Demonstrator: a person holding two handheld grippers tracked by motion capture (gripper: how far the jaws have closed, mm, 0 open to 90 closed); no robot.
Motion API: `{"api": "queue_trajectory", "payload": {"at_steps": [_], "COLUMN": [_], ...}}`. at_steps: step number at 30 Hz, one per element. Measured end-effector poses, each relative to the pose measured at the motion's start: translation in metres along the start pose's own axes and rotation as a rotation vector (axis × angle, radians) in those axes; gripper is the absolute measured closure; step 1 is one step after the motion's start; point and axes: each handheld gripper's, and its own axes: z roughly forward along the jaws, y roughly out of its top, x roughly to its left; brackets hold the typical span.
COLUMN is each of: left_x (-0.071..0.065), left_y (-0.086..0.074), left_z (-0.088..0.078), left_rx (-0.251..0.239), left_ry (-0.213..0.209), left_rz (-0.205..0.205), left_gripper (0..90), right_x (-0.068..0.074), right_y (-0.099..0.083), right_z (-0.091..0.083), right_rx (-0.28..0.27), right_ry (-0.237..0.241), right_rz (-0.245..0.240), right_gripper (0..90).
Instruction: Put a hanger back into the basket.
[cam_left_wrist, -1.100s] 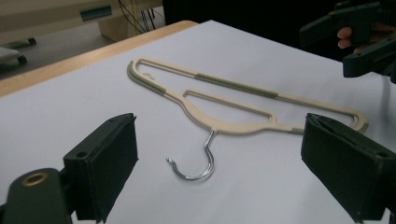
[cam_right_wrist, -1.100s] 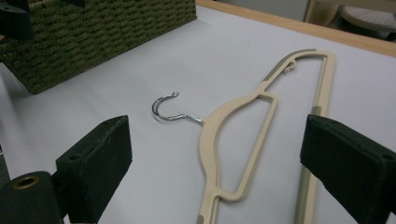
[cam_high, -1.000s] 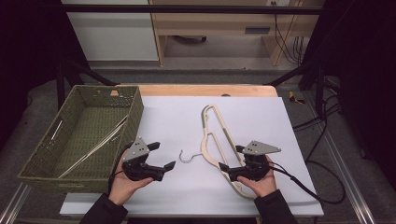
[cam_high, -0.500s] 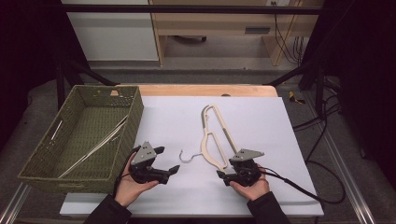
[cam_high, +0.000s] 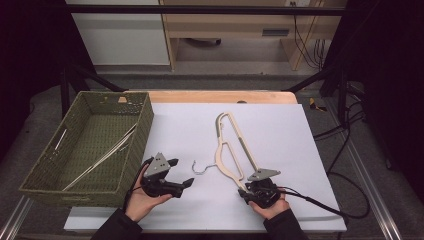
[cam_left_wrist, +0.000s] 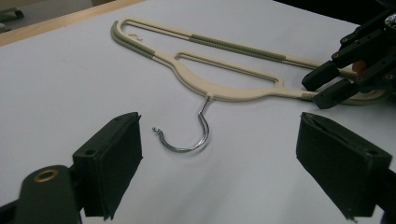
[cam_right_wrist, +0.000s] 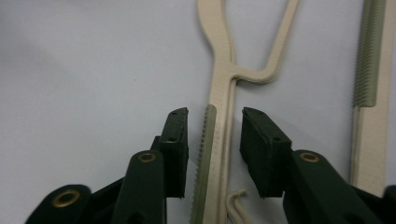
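Cream plastic hanger (cam_high: 231, 145) lies flat on white desk (cam_high: 280, 125) surface, right of centre, metal hook (cam_high: 201, 168) pointing left. Right gripper (cam_right_wrist: 214, 128) near front edge, jaws partly apart w/ hanger's lower arm between them, not clamped. Left gripper (cam_left_wrist: 219, 154) spread wide, empty, facing hook. Green wicker basket (cam_high: 131, 150) at left edge holds thin rods (cam_high: 102, 157).

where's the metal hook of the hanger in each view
High view: the hook lies on the white table, centre, between the two grippers.
Left gripper view: mid-frame, between the open jaws.
Right gripper view: not in it.
Shared landmark: the cream hanger.
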Motion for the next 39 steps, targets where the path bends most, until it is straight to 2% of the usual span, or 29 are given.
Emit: {"api": "queue_trajectory", "payload": {"at_steps": [2, 4, 6, 7, 8, 12, 17, 18, 24, 26, 30, 34, 39], "left_x": [0.000, 0.001, 0.001, 0.001, 0.001, 0.001, 0.001, 0.001, -0.003, -0.005, -0.008, -0.007, -0.004], "left_y": [-0.001, -0.001, -0.001, 0.000, 0.000, 0.002, 0.010, 0.013, 0.026, 0.026, 0.024, 0.025, 0.023], "left_z": [0.002, 0.003, 0.005, 0.006, 0.007, 0.013, 0.027, 0.032, 0.063, 0.065, 0.067, 0.066, 0.074], "left_rx": [0.005, 0.005, 0.006, 0.008, 0.007, 0.015, 0.037, 0.039, 0.058, 0.054, 0.081, 0.063, 0.088], "left_ry": [0.000, 0.000, 0.000, -0.001, -0.001, -0.006, -0.010, -0.016, -0.040, -0.044, -0.042, -0.045, -0.046], "left_rz": [-0.004, -0.006, -0.008, -0.009, -0.011, -0.014, -0.002, -0.005, 0.005, 0.005, 0.038, 0.032, 0.034], "left_gripper": [15.1, 15.3, 16.2, 16.2, 17.3, 19.2, 25.2, 25.2, 31.1, 31.6, 31.8, 34.1, 38.5], "right_x": [0.000, -0.001, -0.001, -0.001, 0.000, -0.001, -0.004, -0.003, -0.006, -0.007, -0.008, -0.008, -0.010], "right_y": [-0.001, -0.001, 0.000, 0.000, 0.002, 0.003, 0.005, 0.006, 0.007, 0.006, 0.006, 0.007, 0.009], "right_z": [-0.001, 0.000, -0.001, -0.001, -0.001, -0.002, -0.007, -0.008, -0.011, -0.010, -0.011, -0.012, -0.017], "right_rx": [0.002, 0.001, 0.011, 0.011, 0.019, 0.031, 0.027, 0.024, 0.011, 0.009, 0.005, -0.005, -0.023], "right_ry": [-0.022, -0.022, -0.020, -0.020, -0.015, -0.010, -0.012, -0.011, -0.015, -0.011, -0.006, -0.001, 0.004], "right_rz": [-0.004, -0.011, 0.021, 0.021, 0.062, 0.093, 0.098, 0.116, 0.111, 0.107, 0.106, 0.120, 0.122], "right_gripper": [70.2, 71.1, 78.0, 78.0, 78.6, 79.1, 79.5, 79.5, 79.5, 79.6, 79.7, 79.9, 80.0]}}
